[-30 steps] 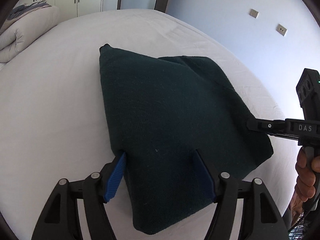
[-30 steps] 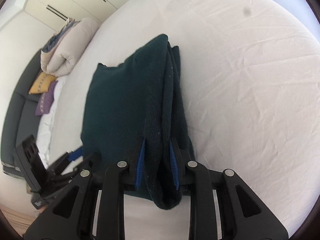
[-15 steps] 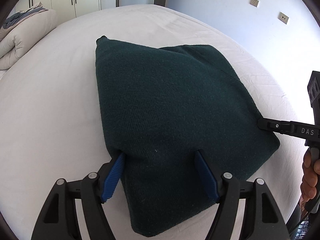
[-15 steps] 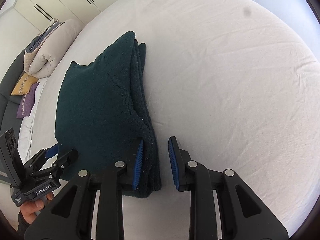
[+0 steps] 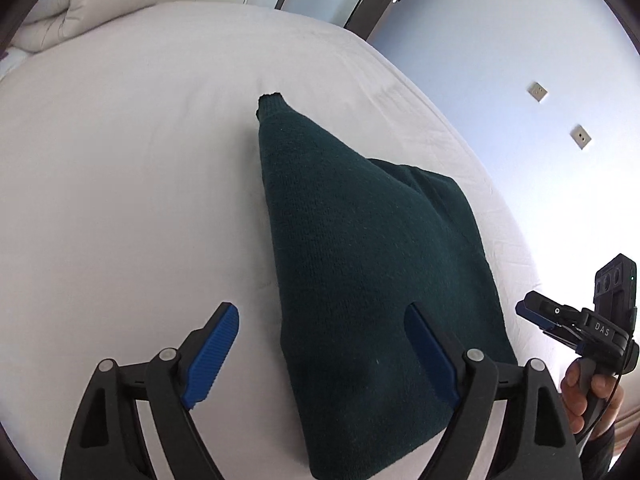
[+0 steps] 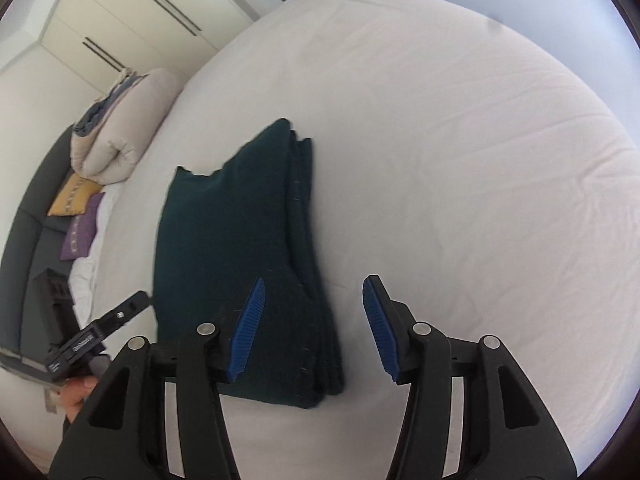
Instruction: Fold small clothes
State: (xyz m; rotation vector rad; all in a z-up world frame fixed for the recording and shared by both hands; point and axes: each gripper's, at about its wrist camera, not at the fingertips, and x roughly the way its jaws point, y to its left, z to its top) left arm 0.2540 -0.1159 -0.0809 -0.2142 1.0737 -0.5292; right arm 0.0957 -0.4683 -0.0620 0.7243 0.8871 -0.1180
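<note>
A dark green knit garment (image 5: 360,264) lies folded flat on the white bed; it also shows in the right wrist view (image 6: 240,248), with its stacked layers along the right edge. My left gripper (image 5: 324,352) is open and empty, raised above the garment's near left corner. My right gripper (image 6: 312,328) is open and empty, above the garment's near right corner. The right gripper also shows at the right edge of the left wrist view (image 5: 568,320). The left gripper also shows at the left of the right wrist view (image 6: 100,328).
The white bed sheet (image 6: 460,160) spreads wide around the garment. A rolled beige duvet (image 6: 116,136) lies at the bed's far end. Yellow and purple cushions (image 6: 80,212) sit on a dark sofa beside the bed. A pale blue wall (image 5: 520,80) runs along the bed's right side.
My right gripper let go of the garment's edge, opened wide and pulled back. My left gripper lifted and drew back off the garment. The garment now lies flat on the bed.
</note>
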